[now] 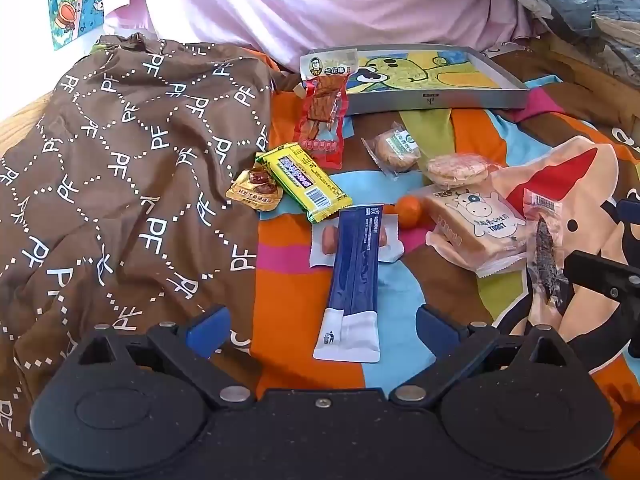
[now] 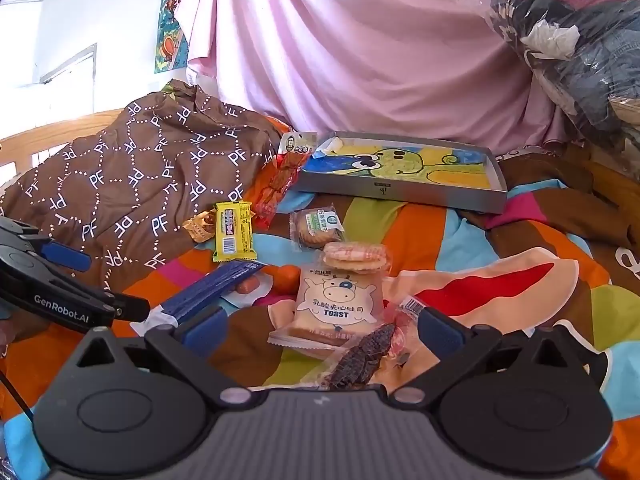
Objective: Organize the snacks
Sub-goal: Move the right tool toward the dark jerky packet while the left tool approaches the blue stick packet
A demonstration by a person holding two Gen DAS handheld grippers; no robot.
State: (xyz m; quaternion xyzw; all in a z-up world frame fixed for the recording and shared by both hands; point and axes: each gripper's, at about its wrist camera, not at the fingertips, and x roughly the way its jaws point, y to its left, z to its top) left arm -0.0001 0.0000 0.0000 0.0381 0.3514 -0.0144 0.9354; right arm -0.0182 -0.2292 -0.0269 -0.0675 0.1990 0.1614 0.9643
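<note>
Snacks scattered on bed, over colourful patchwork bedspread (image 1: 288, 312). Left tongs (image 1: 323, 322) spread wide, straddling white end of long glossy blue sachet (image 1: 356, 264), not touching. Sachet lying across clear-wrapped sausage (image 1: 329, 236); small orange (image 1: 409, 210) just beside. Right tongs (image 2: 320, 330) spread wide above crinkly clear packet of dark dried fish (image 2: 366, 358), near soft square toast pack (image 2: 336, 312). Round rice crackers (image 2: 356, 257), yellow foil bar (image 2: 233, 231) farther off. Shallow grey rectangular tray (image 2: 440, 199) with cartoon lining near pink curtain (image 2: 360, 48), one red skewer packet (image 1: 322, 120) leaning on rim.

Snack packets (image 1: 354, 276), a tray (image 1: 472, 98) and brown cloth (image 1: 120, 168) lie on the striped bedspread (image 1: 288, 312).
</note>
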